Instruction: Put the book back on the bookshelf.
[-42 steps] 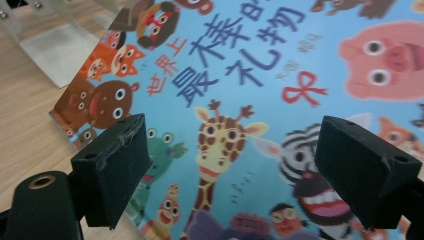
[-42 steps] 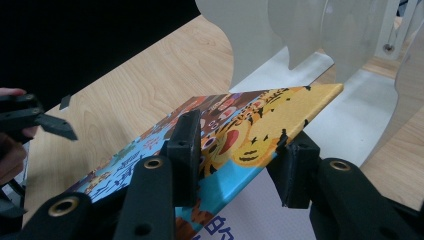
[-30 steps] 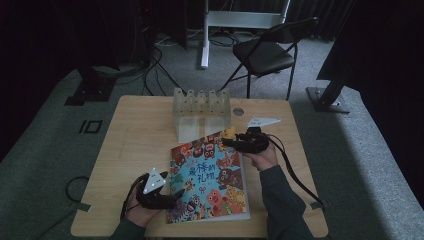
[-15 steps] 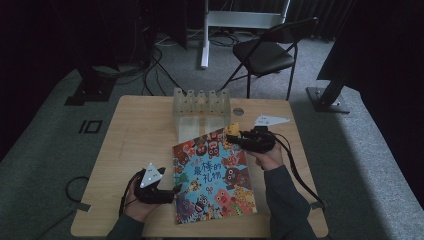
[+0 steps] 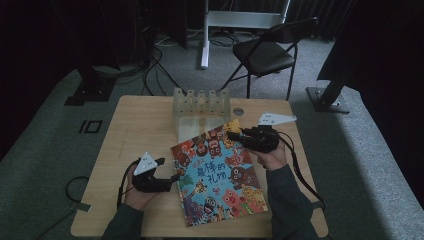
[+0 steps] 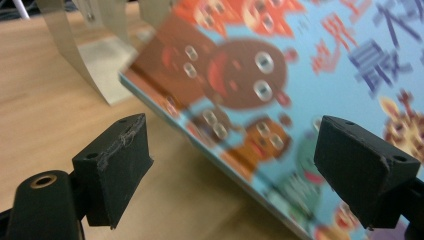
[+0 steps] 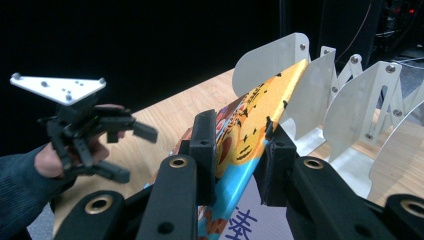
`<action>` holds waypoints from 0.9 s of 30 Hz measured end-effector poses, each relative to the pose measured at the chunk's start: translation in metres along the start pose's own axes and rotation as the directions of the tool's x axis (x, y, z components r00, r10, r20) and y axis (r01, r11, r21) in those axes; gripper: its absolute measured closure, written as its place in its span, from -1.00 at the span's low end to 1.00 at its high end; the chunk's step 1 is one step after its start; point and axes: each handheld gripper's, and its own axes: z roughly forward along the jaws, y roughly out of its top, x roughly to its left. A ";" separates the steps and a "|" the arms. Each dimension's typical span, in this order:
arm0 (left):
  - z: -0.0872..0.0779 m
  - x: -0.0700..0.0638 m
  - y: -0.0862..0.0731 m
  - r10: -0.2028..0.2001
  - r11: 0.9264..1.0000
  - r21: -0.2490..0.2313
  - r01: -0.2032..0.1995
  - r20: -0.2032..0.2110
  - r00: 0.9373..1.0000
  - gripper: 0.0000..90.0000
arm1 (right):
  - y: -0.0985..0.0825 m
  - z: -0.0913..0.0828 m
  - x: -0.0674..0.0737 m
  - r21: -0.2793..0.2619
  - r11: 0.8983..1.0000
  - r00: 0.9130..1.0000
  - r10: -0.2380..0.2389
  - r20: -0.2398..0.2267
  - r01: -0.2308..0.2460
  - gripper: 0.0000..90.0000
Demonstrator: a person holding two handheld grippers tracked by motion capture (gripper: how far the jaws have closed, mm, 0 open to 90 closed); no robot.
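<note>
Left gripper (image 5: 172, 180): lower left of the high view, jaws spread wide and released; its own view shows the book's edge lying between the two pads, neither pad touching it.
Book (image 5: 218, 172): one picture book, centre of the high view, tilted; near end on the table (image 5: 125, 125), far corner raised toward the rack.
Right gripper (image 5: 235, 135): right of centre in the high view, its jaws have just been closing and now clench the book's upper corner; its own view shows both pads pressed on the cover (image 7: 240, 135).
Rack (image 5: 201, 107): one clear divider rack, upper centre; the right gripper view shows its upright fins just behind the raised corner.
Chair (image 5: 267, 52): one, upper right, on the floor beyond the table.
Count: two grippers, one book, one rack.
</note>
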 end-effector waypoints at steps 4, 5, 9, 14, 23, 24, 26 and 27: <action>0.008 0.014 0.007 -0.023 1.000 -0.010 0.023 0.016 1.000 -0.68 | -0.002 -0.001 -0.001 -0.011 1.000 1.000 0.005 -0.008 -0.005 0.65; 0.011 0.017 0.008 -0.030 1.000 -0.008 0.030 0.027 0.999 -0.68 | -0.002 -0.001 0.000 -0.013 1.000 1.000 0.005 -0.010 -0.005 0.65; 0.020 0.026 0.010 -0.039 0.999 -0.004 0.039 0.043 0.998 -0.68 | -0.002 -0.004 0.001 -0.028 1.000 1.000 0.003 -0.024 -0.004 0.67; 0.026 0.031 0.014 -0.041 0.998 -0.034 0.044 0.071 0.997 -0.69 | -0.001 -0.006 0.002 -0.046 0.999 0.999 -0.002 -0.034 0.000 0.69; 0.034 0.041 0.011 -0.085 0.993 -0.058 0.098 0.198 0.977 -0.69 | -0.003 -0.008 0.001 -0.061 0.998 0.999 0.006 -0.044 -0.008 0.69; 0.035 0.040 0.011 -0.080 0.994 -0.059 0.094 0.210 0.975 -0.69 | -0.003 -0.008 0.001 -0.062 0.998 0.999 0.006 -0.045 -0.009 0.69; 0.037 0.038 0.011 -0.088 0.993 -0.058 0.103 0.216 0.972 -0.73 | -0.004 -0.008 0.000 -0.064 0.998 0.999 0.009 -0.048 -0.012 0.69; 0.037 0.038 0.011 -0.100 0.992 -0.057 0.115 0.220 0.970 -0.75 | -0.004 -0.008 0.000 -0.065 0.998 0.999 0.011 -0.049 -0.014 0.69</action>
